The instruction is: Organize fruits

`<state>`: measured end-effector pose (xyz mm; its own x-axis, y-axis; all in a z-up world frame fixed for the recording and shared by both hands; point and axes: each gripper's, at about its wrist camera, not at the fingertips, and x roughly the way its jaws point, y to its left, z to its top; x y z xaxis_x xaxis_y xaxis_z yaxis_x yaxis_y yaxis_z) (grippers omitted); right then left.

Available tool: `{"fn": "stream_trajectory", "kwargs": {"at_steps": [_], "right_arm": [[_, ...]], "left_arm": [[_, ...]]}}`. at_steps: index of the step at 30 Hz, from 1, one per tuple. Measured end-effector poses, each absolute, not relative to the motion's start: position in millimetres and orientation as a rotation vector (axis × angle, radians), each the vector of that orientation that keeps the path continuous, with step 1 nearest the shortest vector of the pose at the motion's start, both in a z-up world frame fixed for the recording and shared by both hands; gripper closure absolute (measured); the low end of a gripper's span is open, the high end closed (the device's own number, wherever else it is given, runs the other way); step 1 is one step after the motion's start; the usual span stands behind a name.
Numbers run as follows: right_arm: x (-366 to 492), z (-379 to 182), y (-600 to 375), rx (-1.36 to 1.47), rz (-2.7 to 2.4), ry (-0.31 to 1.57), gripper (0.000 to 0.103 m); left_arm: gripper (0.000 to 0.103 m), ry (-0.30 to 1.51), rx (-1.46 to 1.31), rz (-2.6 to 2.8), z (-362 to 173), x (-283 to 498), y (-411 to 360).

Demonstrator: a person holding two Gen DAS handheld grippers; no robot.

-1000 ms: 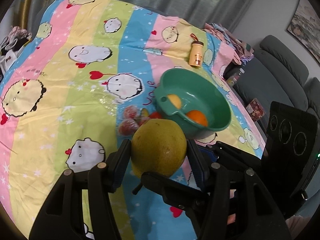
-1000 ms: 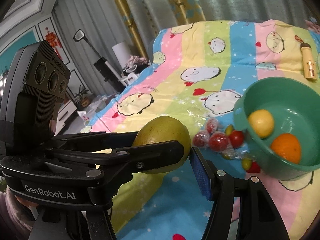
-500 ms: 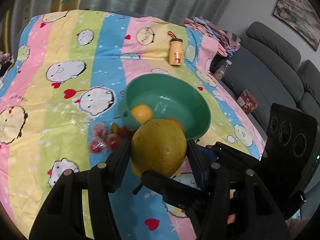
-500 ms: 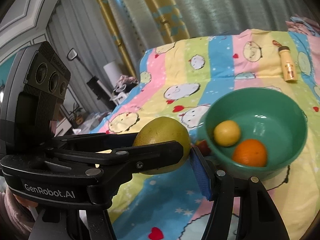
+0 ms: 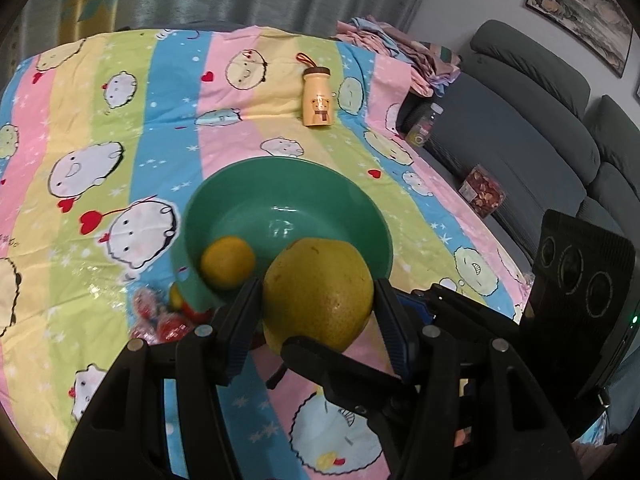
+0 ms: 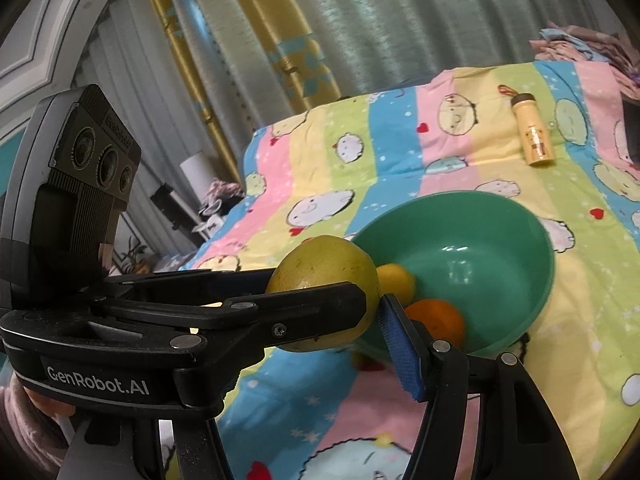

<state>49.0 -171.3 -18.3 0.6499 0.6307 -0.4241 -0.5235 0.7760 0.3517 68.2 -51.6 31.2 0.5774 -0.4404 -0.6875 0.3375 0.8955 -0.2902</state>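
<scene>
Big yellow-green fruit sits clamped between the left gripper pads, right gripper pressing it too; both jaws grasp it, 2 grippers crossed. Just ahead: green bowl w/ lemon & orange.

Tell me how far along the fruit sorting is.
Done: a lemon and an orange sit in the green bowl. In hand: both grippers carry the big pomelo at the bowl's rim. Left: the small red fruits beside the bowl.
</scene>
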Motion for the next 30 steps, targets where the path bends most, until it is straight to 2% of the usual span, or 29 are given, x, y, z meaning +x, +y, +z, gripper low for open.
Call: {"fn": "stream_trajectory", "kwargs": {"at_steps": [15, 27, 28, 29, 30], "right_arm": [[100.5, -26.2, -194.9, 0.209, 0.568, 0.601, 0.040], [123.4, -36.3, -185.0, 0.162, 0.511, 0.644, 0.040], [124.5, -36.3, -184.6, 0.162, 0.502, 0.654, 0.039], [125.4, -36.1, -185.0, 0.166, 0.500, 0.656, 0.039], [125.2, -35.6, -186.4, 0.173, 0.497, 0.652, 0.038]], "left_arm": [[0.047, 0.952, -0.231, -0.525, 9.5, 134.2, -68.5], [0.045, 0.986, -0.330, -0.502, -10.3, 157.6, -59.1], [0.039, 0.987, -0.333, -0.498, -10.2, 158.4, -58.1], [0.026, 0.985, -0.330, -0.485, -9.4, 158.4, -56.6], [0.023, 0.978, -0.327, -0.476, -8.1, 157.8, -54.2]]}}
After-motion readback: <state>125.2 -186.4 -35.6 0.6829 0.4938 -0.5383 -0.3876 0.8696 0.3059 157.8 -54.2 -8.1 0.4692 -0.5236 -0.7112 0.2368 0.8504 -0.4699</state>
